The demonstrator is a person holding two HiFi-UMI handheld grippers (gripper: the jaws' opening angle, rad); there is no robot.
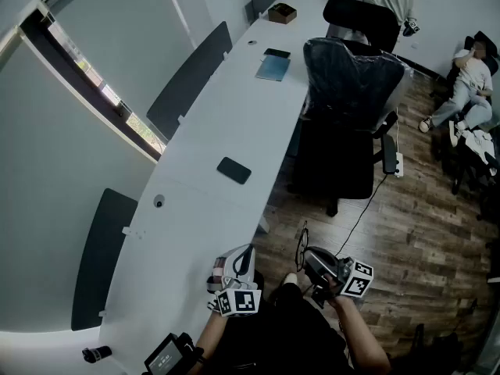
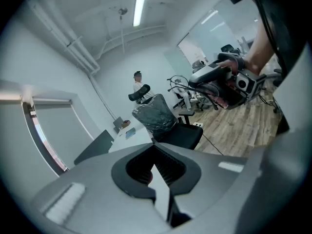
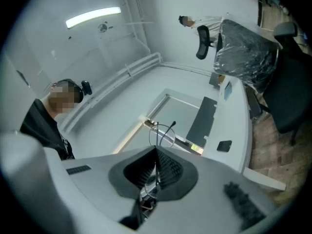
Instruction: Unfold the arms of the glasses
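My right gripper (image 1: 310, 261) is off the table's edge, above the wooden floor, and shut on thin wire-framed glasses (image 1: 301, 244). In the right gripper view the glasses (image 3: 162, 132) stick up past the closed jaws of that gripper (image 3: 156, 152), one lens ring and a dark arm tip showing. My left gripper (image 1: 245, 258) hovers over the near end of the white table (image 1: 195, 217), left of the glasses and apart from them. Its jaws (image 2: 155, 147) are shut with nothing between them. The left gripper view shows the right gripper (image 2: 222, 79) with the glasses (image 2: 178, 84) jutting out to its left.
A black phone (image 1: 233, 170) lies mid-table; a blue notebook (image 1: 273, 67), another phone (image 1: 276, 53) and a brown box (image 1: 282, 12) lie farther off. Dark divider panels (image 1: 187, 80) line the table's left. A plastic-wrapped office chair (image 1: 351, 76) stands on the right; a person (image 1: 469, 84) sits beyond.
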